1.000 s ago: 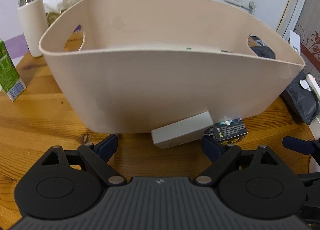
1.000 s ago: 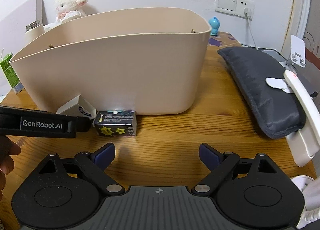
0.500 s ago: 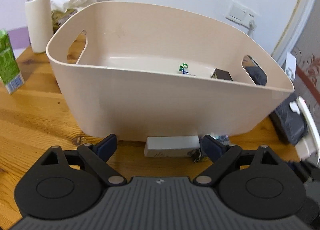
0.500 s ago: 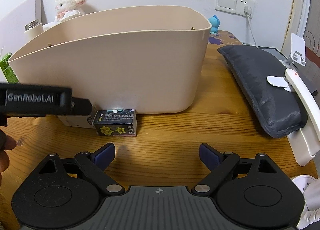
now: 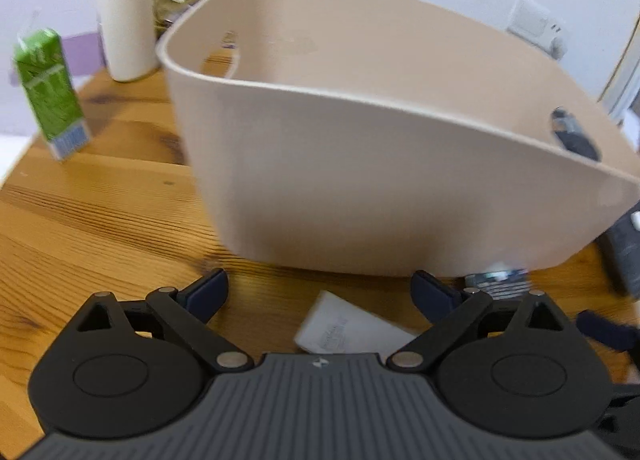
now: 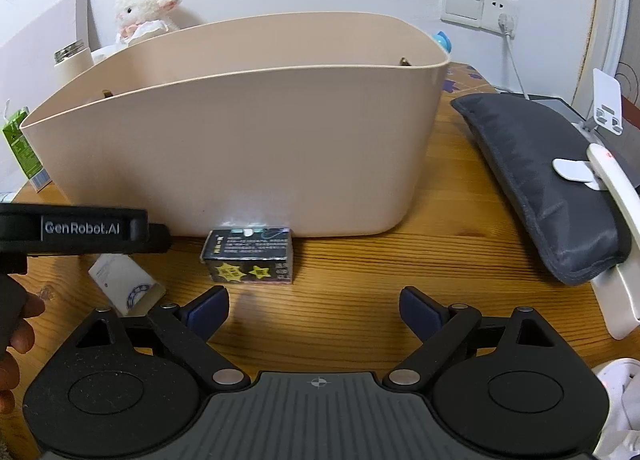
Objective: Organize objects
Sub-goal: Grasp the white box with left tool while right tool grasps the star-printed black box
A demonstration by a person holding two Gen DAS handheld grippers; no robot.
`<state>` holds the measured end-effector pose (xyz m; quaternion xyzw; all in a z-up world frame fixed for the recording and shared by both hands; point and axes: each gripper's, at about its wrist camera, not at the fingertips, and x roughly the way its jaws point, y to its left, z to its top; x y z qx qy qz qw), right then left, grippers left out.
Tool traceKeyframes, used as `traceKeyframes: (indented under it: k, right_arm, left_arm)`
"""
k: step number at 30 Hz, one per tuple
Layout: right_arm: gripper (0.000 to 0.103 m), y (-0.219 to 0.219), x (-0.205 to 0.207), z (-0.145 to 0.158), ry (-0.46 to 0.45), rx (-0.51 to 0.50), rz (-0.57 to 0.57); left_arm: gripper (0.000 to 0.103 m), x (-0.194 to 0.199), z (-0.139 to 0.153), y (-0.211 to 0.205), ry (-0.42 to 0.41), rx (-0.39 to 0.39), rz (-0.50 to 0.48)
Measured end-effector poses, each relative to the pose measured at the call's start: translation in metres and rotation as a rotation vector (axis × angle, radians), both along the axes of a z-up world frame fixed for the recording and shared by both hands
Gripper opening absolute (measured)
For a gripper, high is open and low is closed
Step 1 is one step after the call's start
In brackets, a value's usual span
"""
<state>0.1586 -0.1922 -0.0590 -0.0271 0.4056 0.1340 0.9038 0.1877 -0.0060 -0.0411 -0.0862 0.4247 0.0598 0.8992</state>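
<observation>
A large beige basket (image 5: 392,180) (image 6: 248,148) stands on the wooden table. A small white box (image 5: 344,330) lies in front of it, between and just below the open fingers of my left gripper (image 5: 320,292); it also shows in the right wrist view (image 6: 124,284). A black box with yellow stars (image 6: 250,256) (image 5: 498,282) lies against the basket's base. My right gripper (image 6: 314,306) is open and empty, just in front of the black box. The left gripper's body (image 6: 80,230) hovers over the white box.
A green carton (image 5: 50,94) and a white bottle (image 5: 126,16) stand left of the basket, with a plush lamb (image 6: 140,10) behind. A dark grey pouch (image 6: 548,176) and a white device (image 6: 616,228) lie at the right. A wall socket (image 6: 480,6) is behind.
My left gripper has moved forward and down over the white box, which now lies tilted between its fingers, away from the basket. The right gripper has barely moved.
</observation>
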Motion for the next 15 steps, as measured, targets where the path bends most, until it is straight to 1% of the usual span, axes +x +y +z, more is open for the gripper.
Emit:
traceKeyframes:
  k: [1, 4, 7, 9, 12, 15]
  right_arm:
    - [0.094, 0.001, 0.001, 0.0, 0.001, 0.002, 0.005]
    - [0.095, 0.007, 0.004, -0.002, 0.002, 0.004, 0.015]
    - [0.095, 0.013, 0.006, -0.004, 0.001, -0.006, 0.021]
    - [0.095, 0.015, 0.006, -0.006, -0.002, -0.019, 0.026]
    - [0.096, 0.017, 0.005, -0.008, -0.012, -0.036, 0.028]
    - [0.097, 0.016, 0.005, -0.009, -0.012, -0.039, 0.035]
  left_arm:
    - [0.098, -0.001, 0.0, 0.003, -0.003, -0.009, 0.0]
    - [0.098, -0.004, 0.003, 0.01, 0.004, -0.082, -0.01]
    - [0.098, -0.007, 0.005, 0.013, 0.031, -0.115, -0.036]
    - [0.098, -0.009, 0.005, 0.012, 0.035, -0.107, -0.048]
    - [0.098, -0.013, 0.004, 0.006, 0.042, -0.059, -0.084]
    - [0.098, -0.02, 0.002, 0.006, 0.05, -0.03, -0.129]
